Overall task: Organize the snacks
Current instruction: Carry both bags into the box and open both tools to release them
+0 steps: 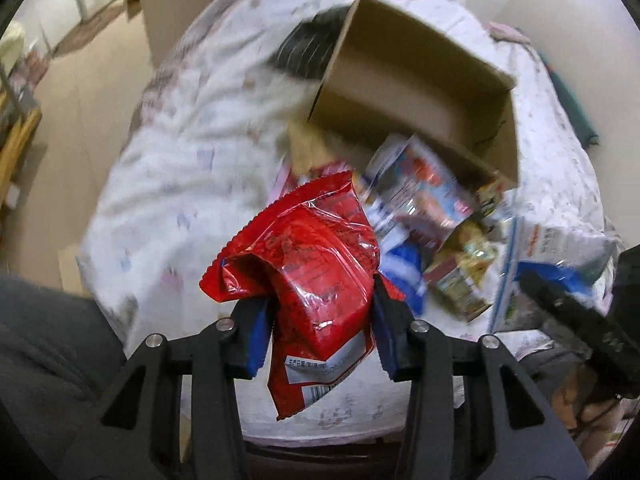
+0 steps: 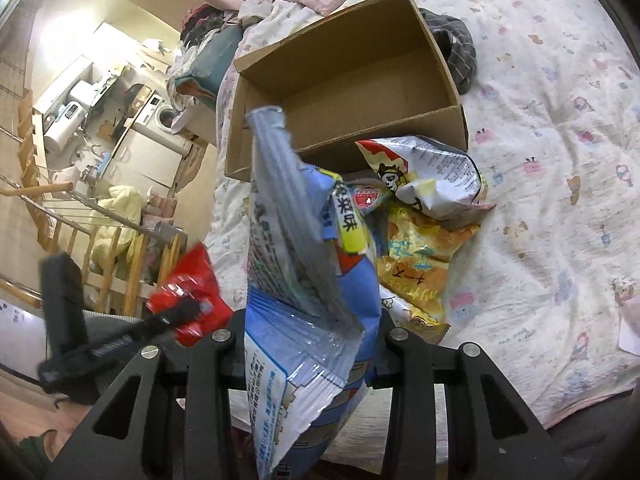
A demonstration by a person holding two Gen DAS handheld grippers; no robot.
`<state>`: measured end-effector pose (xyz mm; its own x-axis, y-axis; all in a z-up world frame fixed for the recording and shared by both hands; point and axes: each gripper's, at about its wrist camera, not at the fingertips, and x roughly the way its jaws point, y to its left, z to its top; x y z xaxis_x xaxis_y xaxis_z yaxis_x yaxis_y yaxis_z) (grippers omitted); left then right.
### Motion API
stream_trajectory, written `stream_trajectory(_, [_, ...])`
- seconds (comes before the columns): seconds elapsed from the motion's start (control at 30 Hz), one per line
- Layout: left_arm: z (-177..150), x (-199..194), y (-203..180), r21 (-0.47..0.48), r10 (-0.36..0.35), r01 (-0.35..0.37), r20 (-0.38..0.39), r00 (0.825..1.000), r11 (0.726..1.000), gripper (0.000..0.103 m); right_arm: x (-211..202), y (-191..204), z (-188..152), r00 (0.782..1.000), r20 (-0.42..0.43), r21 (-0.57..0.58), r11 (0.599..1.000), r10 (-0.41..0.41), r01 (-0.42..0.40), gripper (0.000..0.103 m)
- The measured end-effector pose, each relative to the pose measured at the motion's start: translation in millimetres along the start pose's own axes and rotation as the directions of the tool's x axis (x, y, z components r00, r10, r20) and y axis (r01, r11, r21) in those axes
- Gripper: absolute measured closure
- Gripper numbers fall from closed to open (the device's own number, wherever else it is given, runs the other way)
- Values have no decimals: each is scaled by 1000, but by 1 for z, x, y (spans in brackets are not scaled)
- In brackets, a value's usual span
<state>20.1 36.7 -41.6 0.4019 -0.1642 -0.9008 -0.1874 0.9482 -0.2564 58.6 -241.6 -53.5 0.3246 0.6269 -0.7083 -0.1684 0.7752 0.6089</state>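
My left gripper is shut on a red snack bag and holds it above the bed, short of the open cardboard box. My right gripper is shut on a blue and grey snack bag, held upright in front of the same box, which is empty inside. Loose snack bags lie in front of the box: a white one, a yellow one. In the left wrist view they show as a blurred pile. The red bag and left gripper show at left in the right wrist view.
The box and snacks rest on a bed with a white patterned quilt. A dark striped cloth lies behind the box. To the left are a wooden railing, a washing machine and clutter. The right gripper shows at the right edge of the left wrist view.
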Motion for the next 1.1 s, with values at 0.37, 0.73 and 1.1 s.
stream_trajectory(0.37, [64,-32,-50,190,-22,-1,118,993,982,63,-36,17,40,997,76,-35,999,11,-8,64])
stream_trajectory(0.73, [136,-22,-79,244,-30,-11,166,986,970,63,-26,24,120,991,135,-31,999,12,-8,64])
stream_trajectory(1.1, [171,45,-93,259,19,-46,105,994,965,63,34,18,179,993,114,5,1000,6,-7,63])
